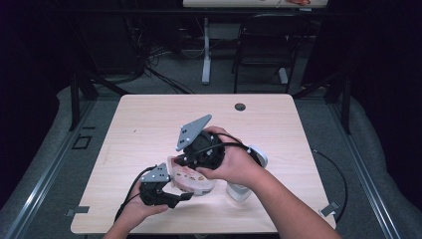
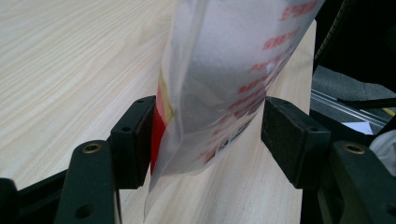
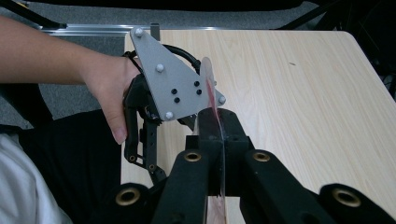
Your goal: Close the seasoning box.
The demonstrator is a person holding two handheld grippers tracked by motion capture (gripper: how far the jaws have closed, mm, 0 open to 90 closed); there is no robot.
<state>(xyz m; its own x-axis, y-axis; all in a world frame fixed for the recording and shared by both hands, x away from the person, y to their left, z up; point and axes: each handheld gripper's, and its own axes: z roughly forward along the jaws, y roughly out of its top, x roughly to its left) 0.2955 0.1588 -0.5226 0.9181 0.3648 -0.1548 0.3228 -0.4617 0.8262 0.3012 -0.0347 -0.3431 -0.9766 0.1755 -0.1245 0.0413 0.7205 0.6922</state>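
A clear plastic bag (image 1: 191, 179) with red print hangs low over the near part of the wooden table (image 1: 149, 124), between my two grippers. My right gripper (image 1: 180, 162) comes at it from above, and in the right gripper view its jaws (image 3: 219, 140) are shut on the bag's thin edge (image 3: 211, 91). My left gripper (image 1: 183, 195) reaches in from the lower left. In the left gripper view the bag (image 2: 224, 84) stands between the open jaws of that gripper (image 2: 205, 135). The bag lies against the left pad (image 2: 137, 140), and a gap separates it from the right pad (image 2: 285, 140).
A white object (image 1: 239, 191) stands on the table under the right forearm, close to the bag. A round cable hole (image 1: 240, 106) sits near the far edge. Beyond the table stand a chair (image 1: 263, 45) and a desk leg (image 1: 206, 50).
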